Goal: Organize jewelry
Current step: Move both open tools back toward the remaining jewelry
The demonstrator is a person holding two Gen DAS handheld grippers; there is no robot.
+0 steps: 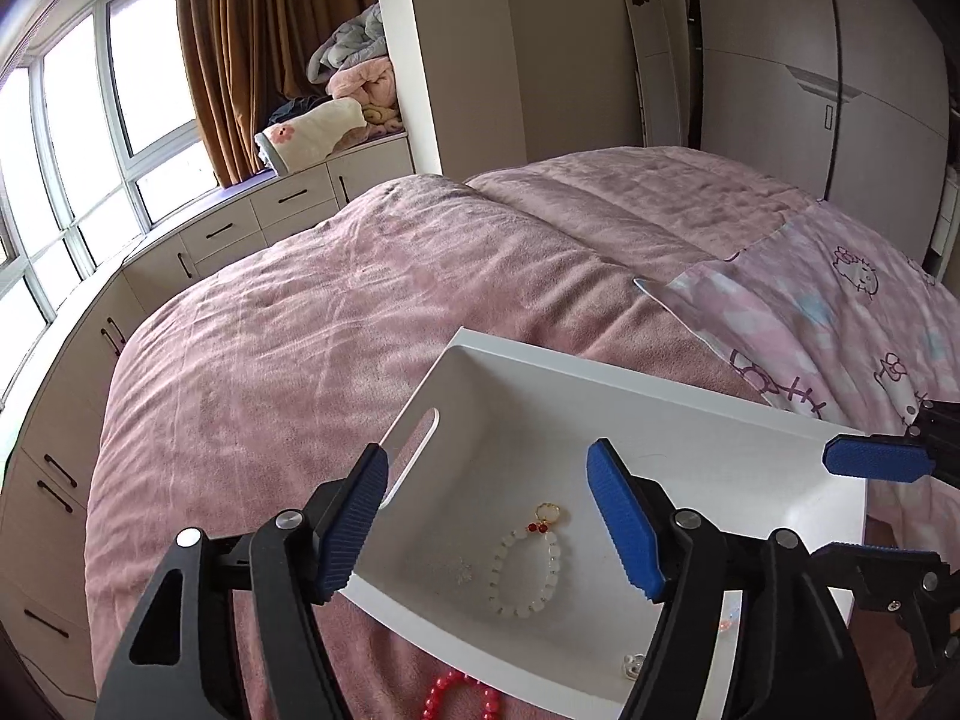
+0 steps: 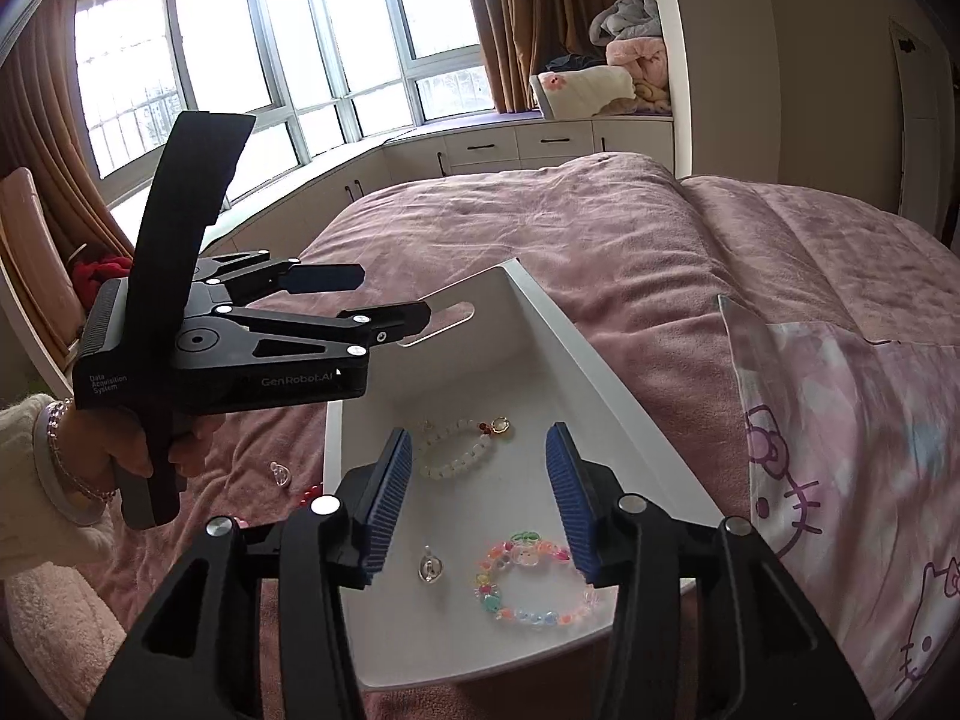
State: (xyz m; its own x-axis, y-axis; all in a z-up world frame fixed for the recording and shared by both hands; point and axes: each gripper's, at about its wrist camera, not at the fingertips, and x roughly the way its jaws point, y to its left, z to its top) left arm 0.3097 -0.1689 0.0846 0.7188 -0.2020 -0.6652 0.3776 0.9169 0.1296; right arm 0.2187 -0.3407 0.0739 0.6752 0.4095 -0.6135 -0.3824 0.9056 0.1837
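A white tray [image 1: 660, 396] [image 2: 606, 384] lies on the pink bed. In it lie a white bead bracelet [image 1: 525, 567] [image 2: 459, 450] with a red and gold charm, a colourful bead bracelet [image 2: 534, 585] and a clear pendant [image 2: 430, 567]. A red bead bracelet [image 1: 459, 696] and a small clear piece [image 2: 279, 474] lie on the blanket beside the tray. My left gripper [image 1: 486, 519] [image 2: 384, 297] is open and empty above the tray's left side. My right gripper [image 2: 480, 501] is open and empty above the tray's near end; its fingertips [image 1: 870, 462] show at the right of the left wrist view.
A pink blanket [image 1: 360, 312] covers the bed, with a Hello Kitty sheet [image 2: 870, 480] to the right. Low white cabinets [image 1: 240, 228] run under the windows, with piled bedding [image 2: 624, 66] on the sill. A wardrobe [image 1: 840, 90] stands at the far right.
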